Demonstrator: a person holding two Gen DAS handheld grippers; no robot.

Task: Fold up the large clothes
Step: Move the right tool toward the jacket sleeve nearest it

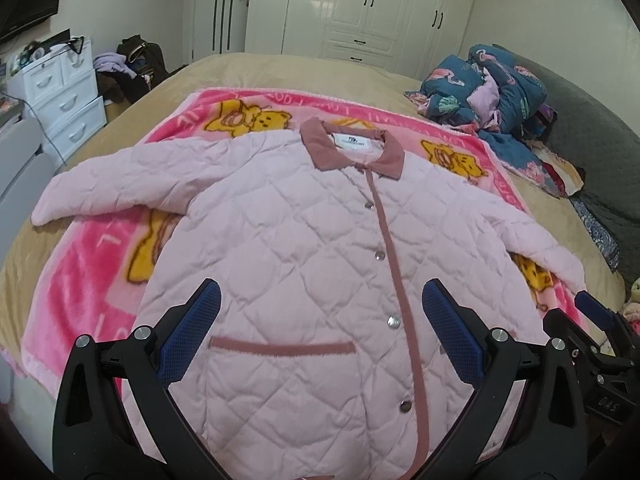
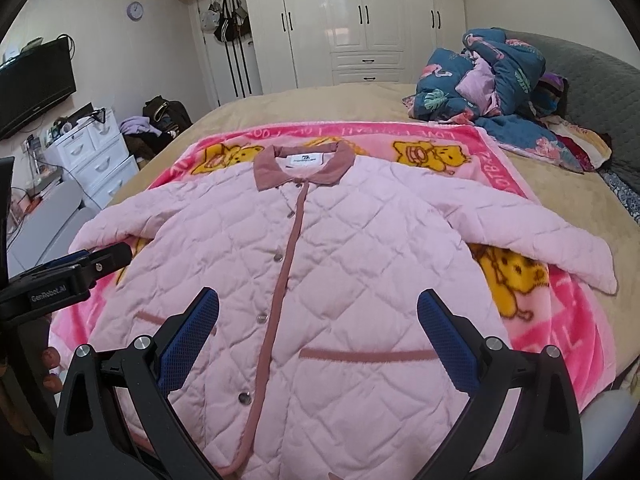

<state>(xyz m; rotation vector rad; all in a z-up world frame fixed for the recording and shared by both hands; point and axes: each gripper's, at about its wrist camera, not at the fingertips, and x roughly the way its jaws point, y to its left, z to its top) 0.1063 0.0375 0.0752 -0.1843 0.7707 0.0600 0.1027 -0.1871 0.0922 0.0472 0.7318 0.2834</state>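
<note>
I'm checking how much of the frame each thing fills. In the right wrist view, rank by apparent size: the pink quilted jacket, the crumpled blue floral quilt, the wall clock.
1. pink quilted jacket, nearest, so enlarged
2. blue floral quilt
3. wall clock, far away

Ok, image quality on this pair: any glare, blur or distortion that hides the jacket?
Left wrist view: even daylight, sharp, strong fisheye bowing and dark corners; the jacket reads clearly between the open jaws. Right wrist view: the same, with glare on the glossy wardrobe doors only; the jacket's quilting and snaps are crisp.
</note>
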